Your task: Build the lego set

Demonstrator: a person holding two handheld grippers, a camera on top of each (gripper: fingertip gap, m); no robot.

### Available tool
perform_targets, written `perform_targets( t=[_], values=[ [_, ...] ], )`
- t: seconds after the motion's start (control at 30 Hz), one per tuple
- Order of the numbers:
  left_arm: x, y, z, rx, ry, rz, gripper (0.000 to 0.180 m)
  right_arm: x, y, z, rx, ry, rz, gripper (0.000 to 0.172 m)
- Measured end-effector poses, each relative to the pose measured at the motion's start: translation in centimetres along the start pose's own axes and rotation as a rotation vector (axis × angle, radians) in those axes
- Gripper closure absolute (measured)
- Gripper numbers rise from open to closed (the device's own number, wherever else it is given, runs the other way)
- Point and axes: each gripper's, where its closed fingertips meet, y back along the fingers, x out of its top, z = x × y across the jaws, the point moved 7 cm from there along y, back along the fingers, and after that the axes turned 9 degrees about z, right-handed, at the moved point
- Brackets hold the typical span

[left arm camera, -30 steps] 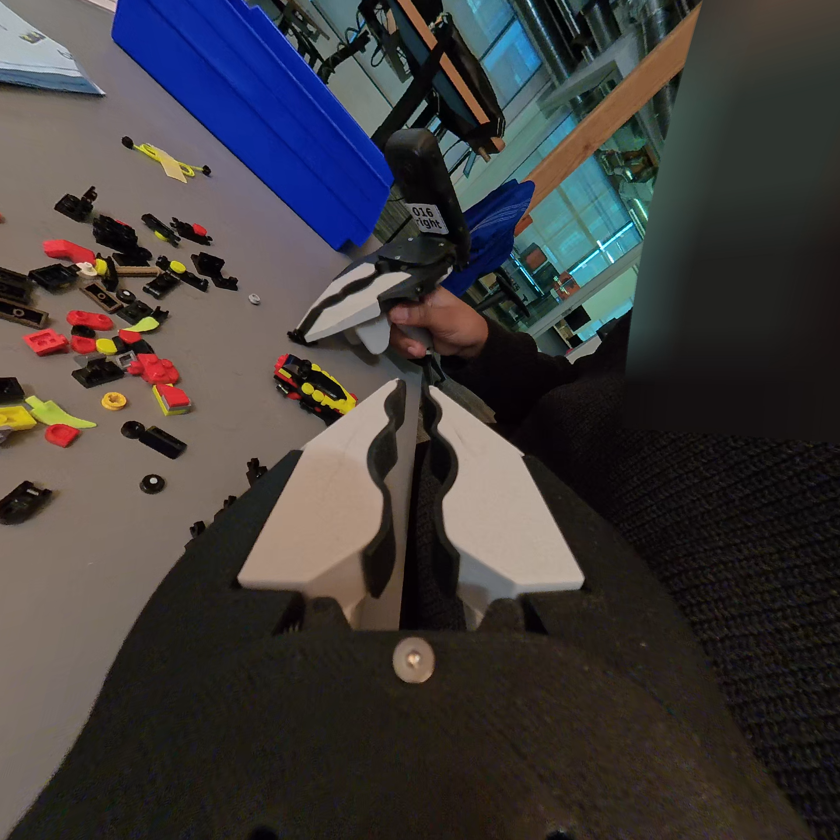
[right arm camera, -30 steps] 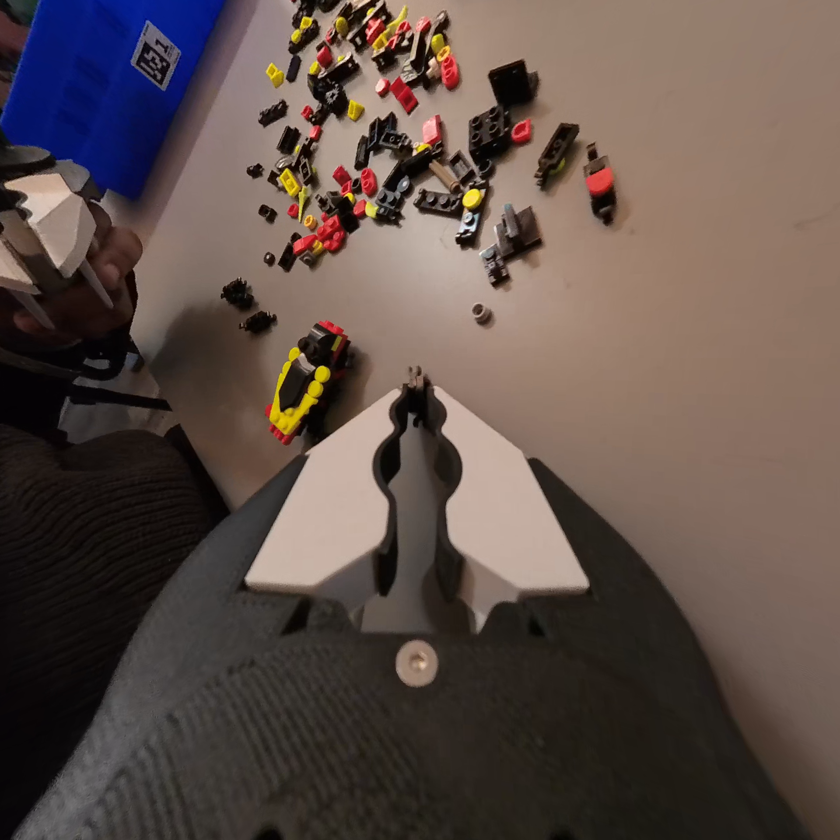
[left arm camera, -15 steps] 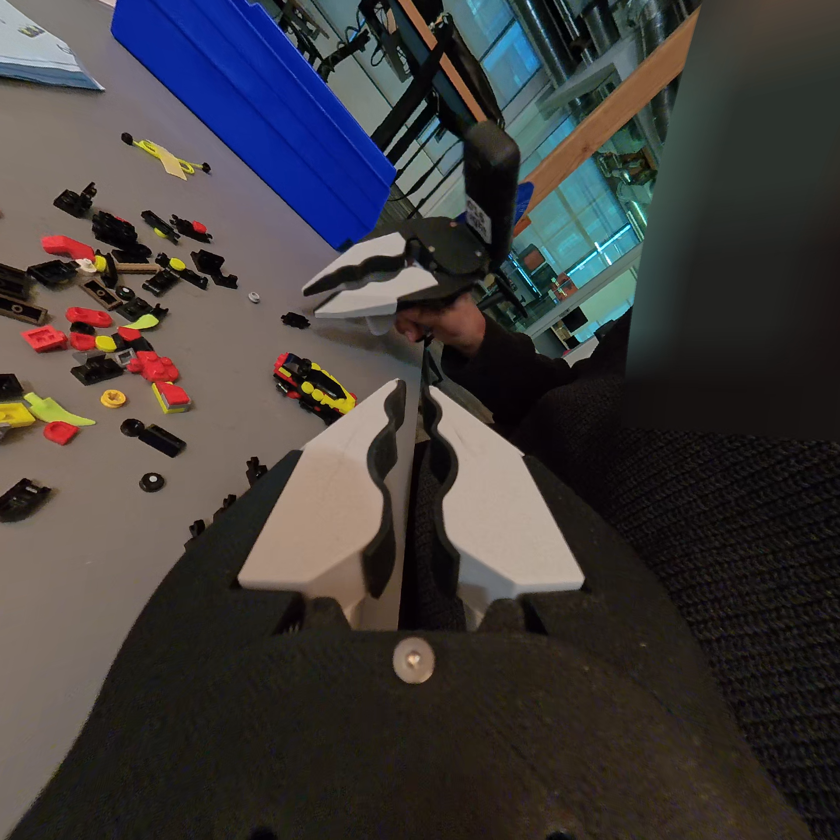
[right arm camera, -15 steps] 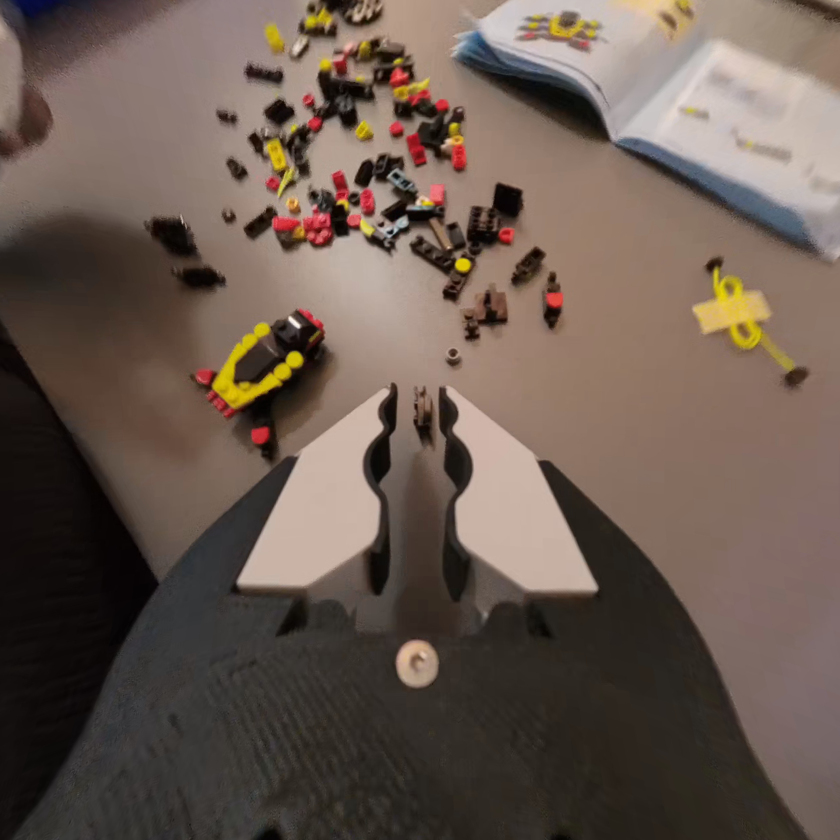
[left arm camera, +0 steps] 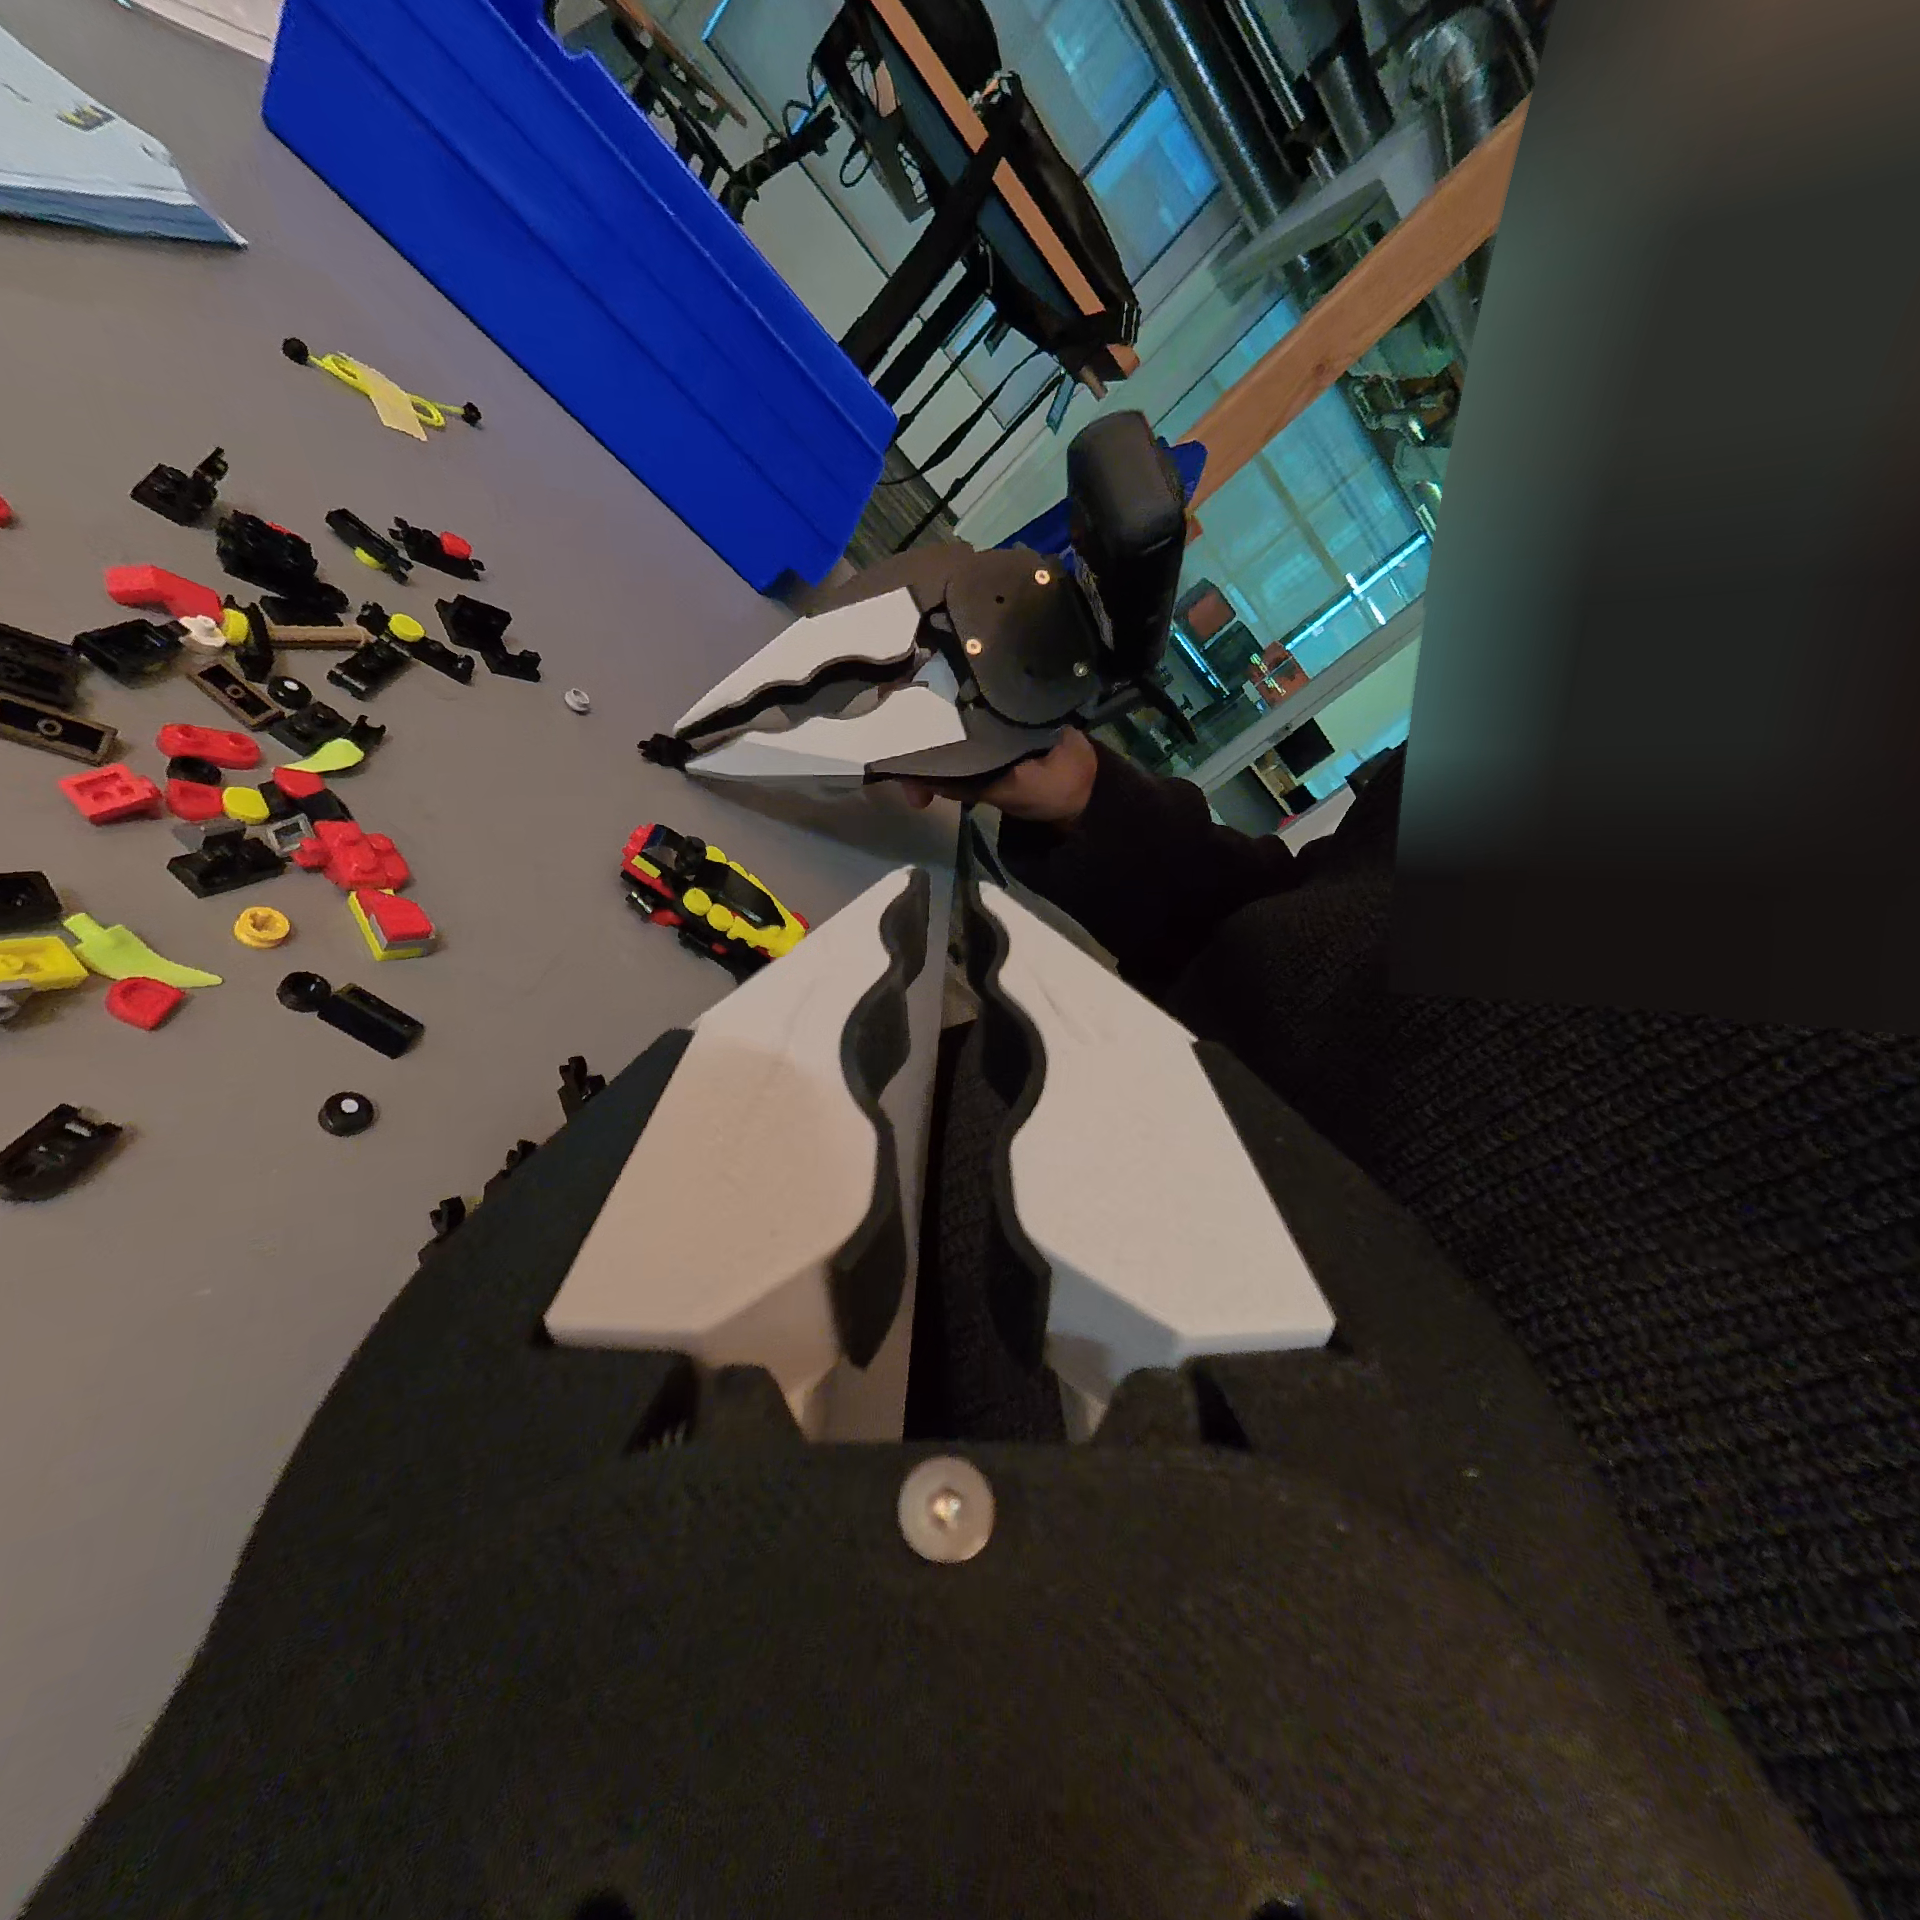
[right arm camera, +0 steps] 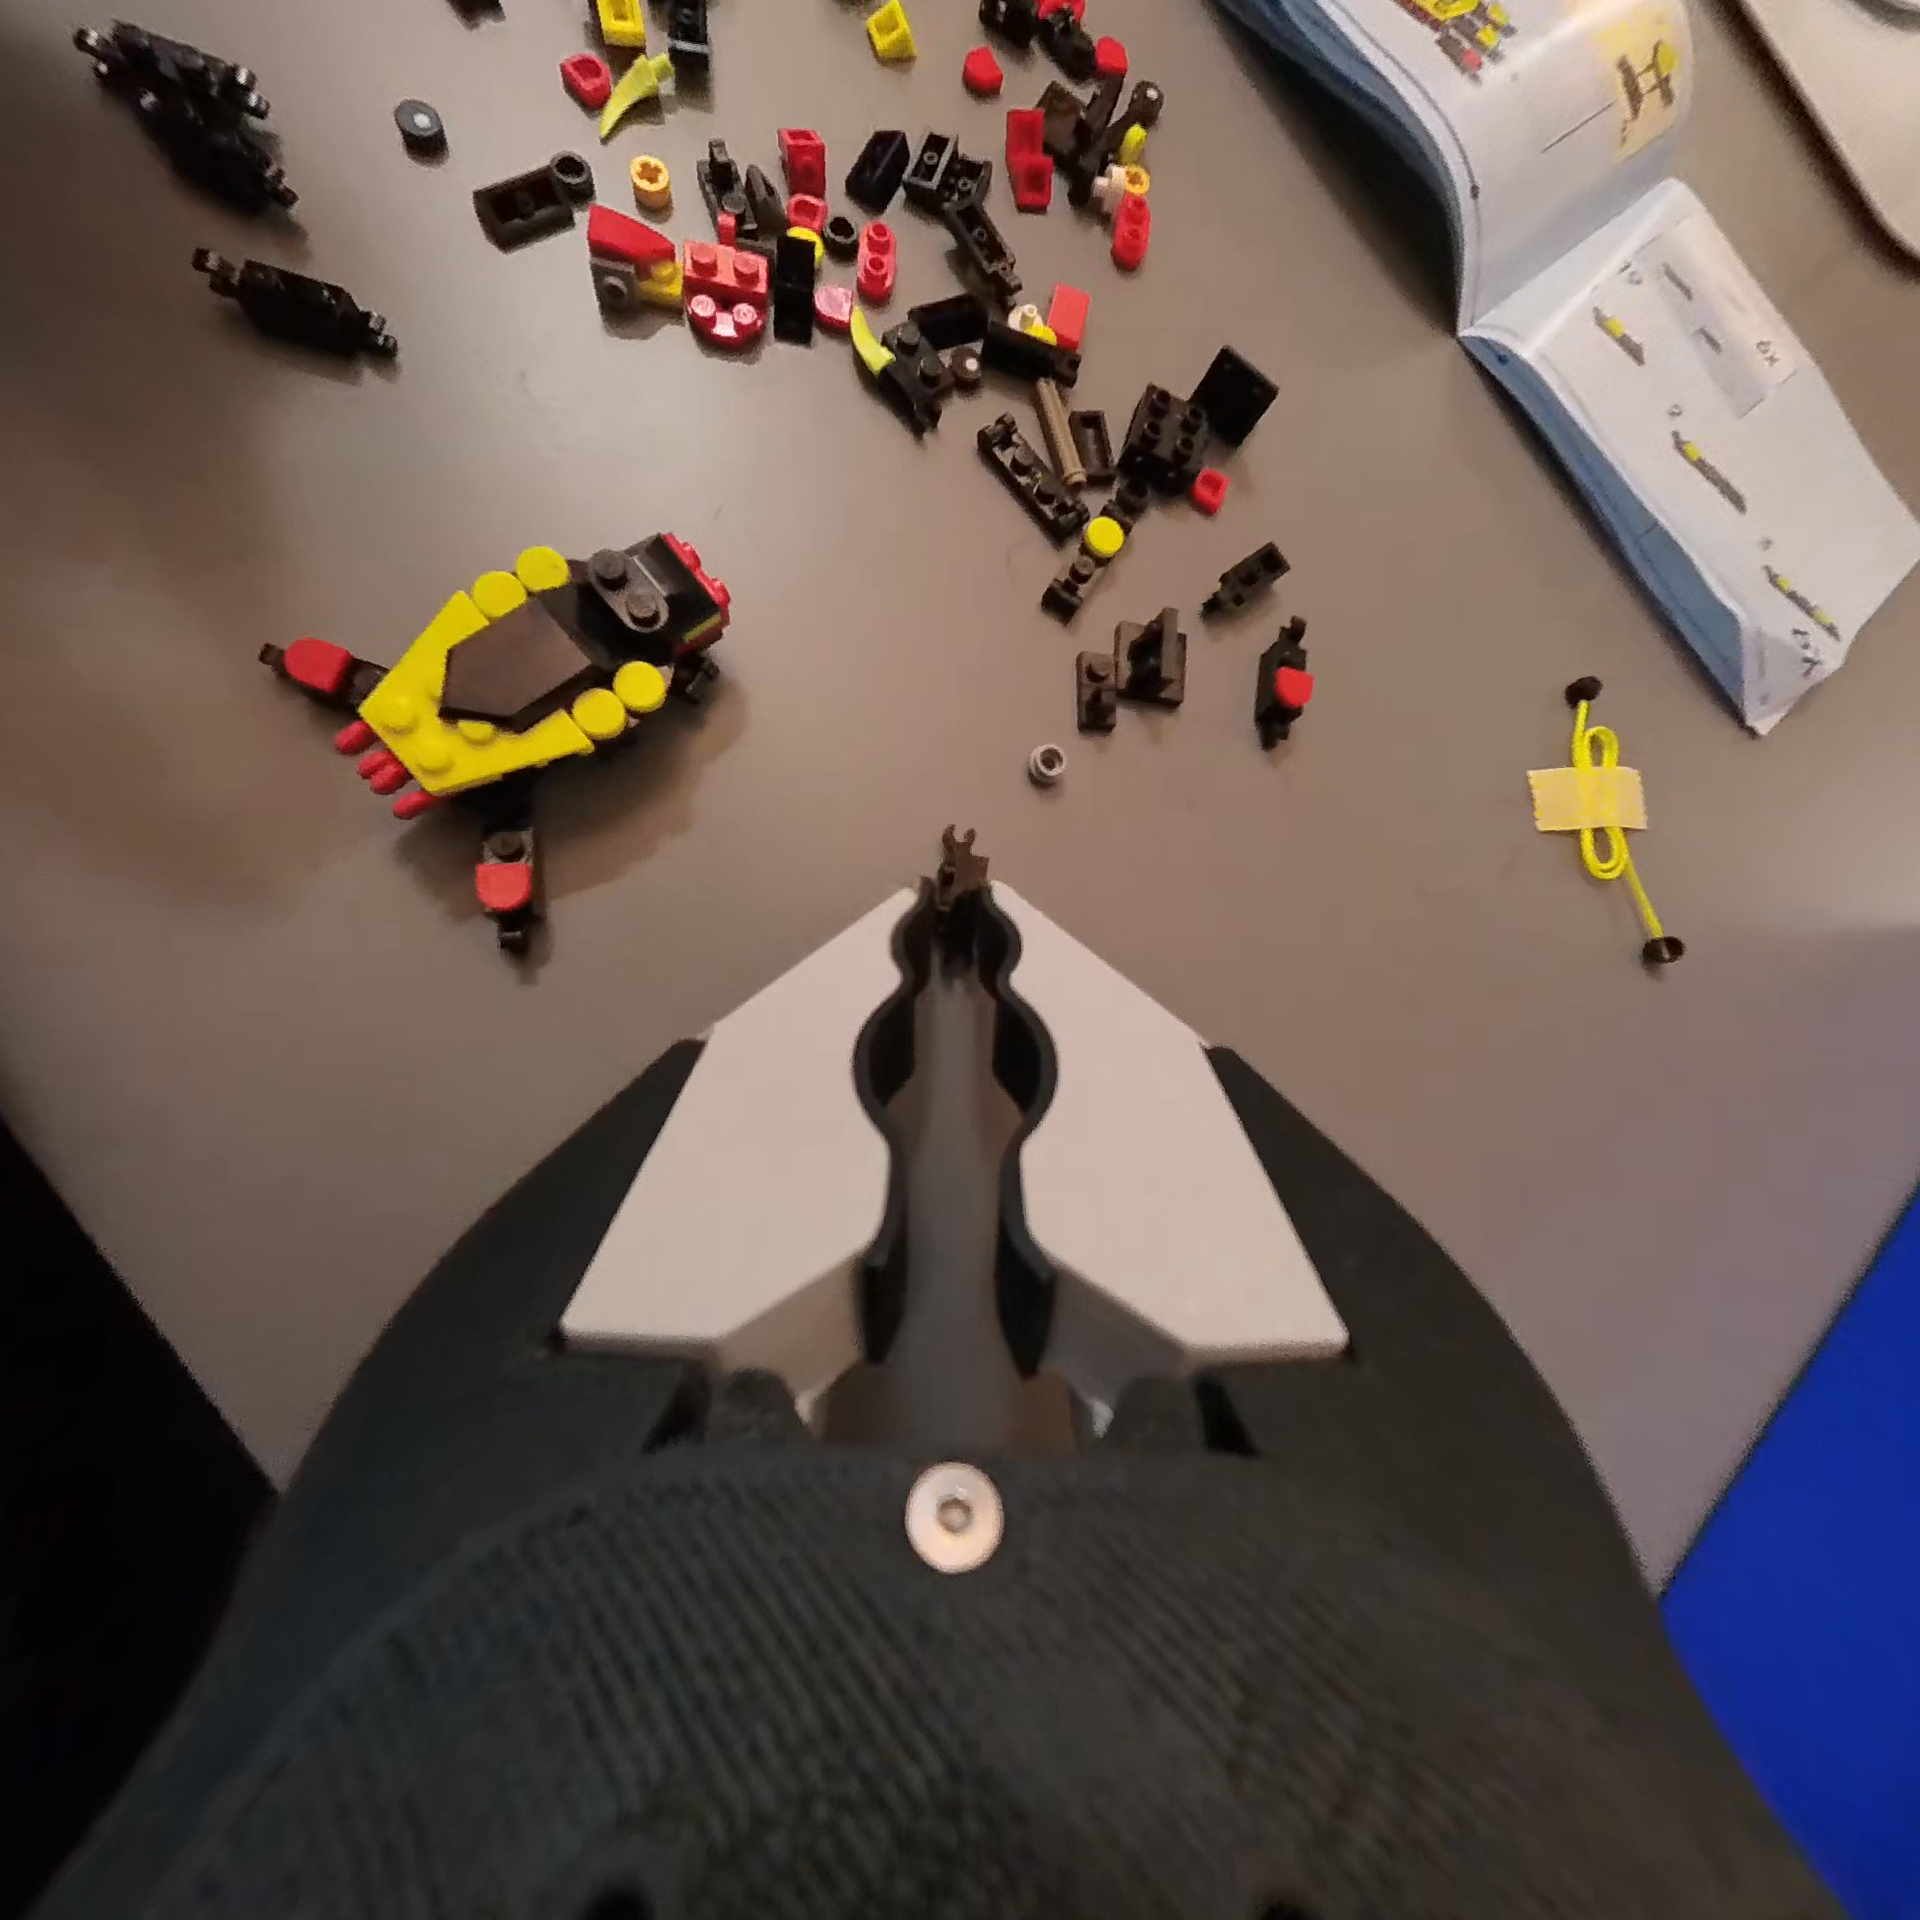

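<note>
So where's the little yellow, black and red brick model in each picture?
Left wrist view: the brick model lies on the grey table, just left of this gripper's fingertips.
Right wrist view: it lies left of centre, up and left of the fingertips.
Shared landmark: the small grey round stud.

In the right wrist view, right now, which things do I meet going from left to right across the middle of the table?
Yellow and black brick model → small grey round piece → black piece with a red tip → yellow cord.
</note>
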Motion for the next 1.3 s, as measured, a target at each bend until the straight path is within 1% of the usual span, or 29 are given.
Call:
perform_targets(
  t=[0.13,0.23,0.3,0.47,0.53,0.67,0.77,0.93,1.1,1.2,1.3],
  values=[
    [0.0,0.0,0.0,-0.003,0.010,0.004,0.178,0.0,-0.1,0.2,0.000,-0.040,0.007,0.166],
    [0.0,0.0,0.0,-0.007,0.016,0.003,0.178,-0.2,0.0,0.7,0.010,-0.139,0.022,0.166],
    [0.0,0.0,-0.1,-0.007,0.016,0.002,0.178,-0.4,0.0,1.2,0.032,-0.246,0.043,0.166],
    [0.0,0.0,-0.1,-0.007,0.020,0.002,0.178,-1.6,0.2,2.8,0.136,-0.622,0.106,0.166],
    [0.0,0.0,-0.1,-0.008,0.021,0.002,0.178,-2.1,0.3,3.3,0.158,-0.717,0.122,0.166],
    [0.0,0.0,-0.1,-0.009,0.024,0.003,0.178,-2.2,0.4,3.6,0.133,-0.720,0.122,0.166],
    [0.0,0.0,-0.2,-0.011,0.029,0.007,0.177,-2.2,0.3,3.4,0.127,-0.688,0.104,0.164],
    [0.1,0.1,-0.2,-0.013,0.036,0.014,0.177,-1.8,0.6,3.4,0.115,-0.642,0.125,0.158],
    [0.1,0.1,-0.3,-0.015,0.046,0.021,0.177,-2.0,0.2,3.0,0.108,-0.598,0.080,0.160],
    [0.2,0.2,-0.3,-0.013,0.047,0.025,0.178,-1.9,0.1,2.8,0.102,-0.570,0.070,0.164],
    [0.2,0.2,-0.3,-0.012,0.046,0.026,0.177,-1.9,0.1,2.8,0.109,-0.569,0.069,0.164]
  ],
)
